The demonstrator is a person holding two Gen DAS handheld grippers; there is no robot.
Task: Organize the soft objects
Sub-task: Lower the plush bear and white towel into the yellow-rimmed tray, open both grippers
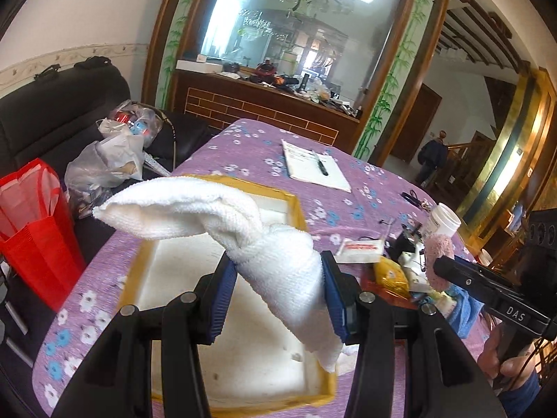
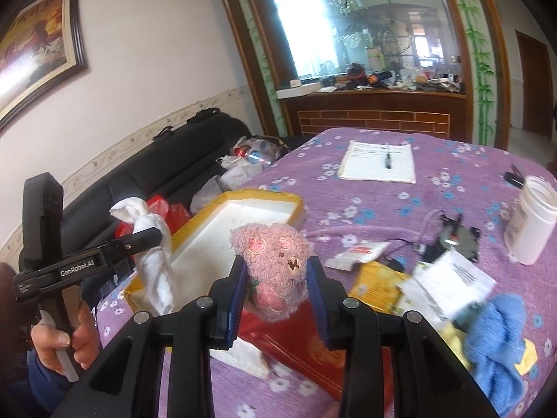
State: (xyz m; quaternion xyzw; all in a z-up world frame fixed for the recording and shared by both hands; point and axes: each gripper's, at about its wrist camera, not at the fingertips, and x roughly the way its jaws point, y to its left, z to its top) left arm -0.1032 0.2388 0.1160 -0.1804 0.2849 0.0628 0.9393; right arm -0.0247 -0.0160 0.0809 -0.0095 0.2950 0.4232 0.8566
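left wrist: left tongs clamping white towel, long axis up-left; right tongs clamping upright pink plush.

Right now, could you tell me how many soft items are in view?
3: white towel in the left gripper, pink plush toy in the right gripper, blue cloth on the table. Clutter may hide others.

Both grippers are matte black plastic: the left gripper and the right gripper have ribbed blue pads and round silver screws on their linkages. White lettering reads "GenRobot.AI" on the left one, "DAS" on the right. The left hand shows bare skin and a dark blue sleeve
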